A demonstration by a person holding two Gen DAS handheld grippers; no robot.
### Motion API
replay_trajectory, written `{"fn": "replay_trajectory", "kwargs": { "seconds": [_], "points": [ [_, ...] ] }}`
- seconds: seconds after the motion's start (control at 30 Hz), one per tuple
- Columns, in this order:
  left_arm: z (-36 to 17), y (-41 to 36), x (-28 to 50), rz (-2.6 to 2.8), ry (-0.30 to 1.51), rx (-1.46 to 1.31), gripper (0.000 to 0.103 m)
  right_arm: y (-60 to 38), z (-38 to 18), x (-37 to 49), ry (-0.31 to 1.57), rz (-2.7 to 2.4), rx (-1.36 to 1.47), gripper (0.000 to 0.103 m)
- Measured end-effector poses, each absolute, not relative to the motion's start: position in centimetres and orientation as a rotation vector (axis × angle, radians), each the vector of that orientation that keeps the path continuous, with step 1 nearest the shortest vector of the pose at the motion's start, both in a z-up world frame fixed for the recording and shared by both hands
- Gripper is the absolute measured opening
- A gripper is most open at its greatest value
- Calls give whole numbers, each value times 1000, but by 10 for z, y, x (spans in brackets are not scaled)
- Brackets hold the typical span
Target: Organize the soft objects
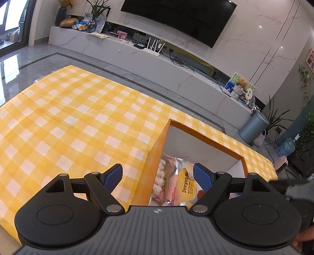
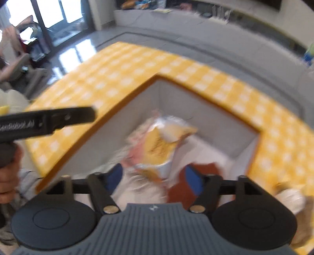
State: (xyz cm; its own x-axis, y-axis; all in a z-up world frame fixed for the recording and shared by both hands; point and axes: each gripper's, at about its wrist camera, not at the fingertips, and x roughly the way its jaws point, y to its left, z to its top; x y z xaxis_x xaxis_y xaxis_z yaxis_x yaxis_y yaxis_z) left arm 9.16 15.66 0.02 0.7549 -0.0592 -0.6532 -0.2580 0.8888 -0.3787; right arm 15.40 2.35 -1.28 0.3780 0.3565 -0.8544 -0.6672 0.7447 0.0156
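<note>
An orange box [image 1: 157, 149] with grey inner walls stands on the yellow checked tablecloth [image 1: 78, 117]. Inside lie a yellow "Deeyeo" packet [image 1: 187, 183], a pink packet [image 1: 170, 172] and a pink-white fluffy item [image 1: 160, 182]. My left gripper [image 1: 158, 177] is open and empty, hovering over the box's left wall. In the blurred right wrist view, my right gripper [image 2: 155, 179] is open above the box [image 2: 98, 125], over the yellow packet [image 2: 159, 149] and a red-brown item [image 2: 182, 192]. The left gripper's body [image 2: 49, 119] shows at the left there.
A white marble TV console [image 1: 137, 53] with a router and clutter runs behind the table, under a wall TV [image 1: 176, 17]. A grey bin [image 1: 253, 127] and plants stand at the right. A pale wrapped object [image 2: 290, 198] lies right of the box.
</note>
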Motion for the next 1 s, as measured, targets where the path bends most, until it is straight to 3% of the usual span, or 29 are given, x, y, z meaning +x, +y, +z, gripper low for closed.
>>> {"fn": "replay_trajectory", "kwargs": {
  "seconds": [0.13, 0.43, 0.57, 0.6, 1.0],
  "points": [
    [1, 152, 91, 111, 718, -446, 96, 39, -29, 153, 986, 563, -633, 85],
    [-2, 153, 93, 103, 752, -450, 96, 49, -81, 140, 1067, 486, -823, 86],
    [0, 151, 92, 95, 747, -448, 96, 50, -91, 136, 1043, 451, -914, 80],
    [-1, 151, 92, 96, 745, -445, 96, 48, -91, 134, 1030, 453, -920, 68],
    [1, 153, 90, 109, 740, -464, 96, -9, -32, 132, 1056, 467, -318, 65]
  ]
}}
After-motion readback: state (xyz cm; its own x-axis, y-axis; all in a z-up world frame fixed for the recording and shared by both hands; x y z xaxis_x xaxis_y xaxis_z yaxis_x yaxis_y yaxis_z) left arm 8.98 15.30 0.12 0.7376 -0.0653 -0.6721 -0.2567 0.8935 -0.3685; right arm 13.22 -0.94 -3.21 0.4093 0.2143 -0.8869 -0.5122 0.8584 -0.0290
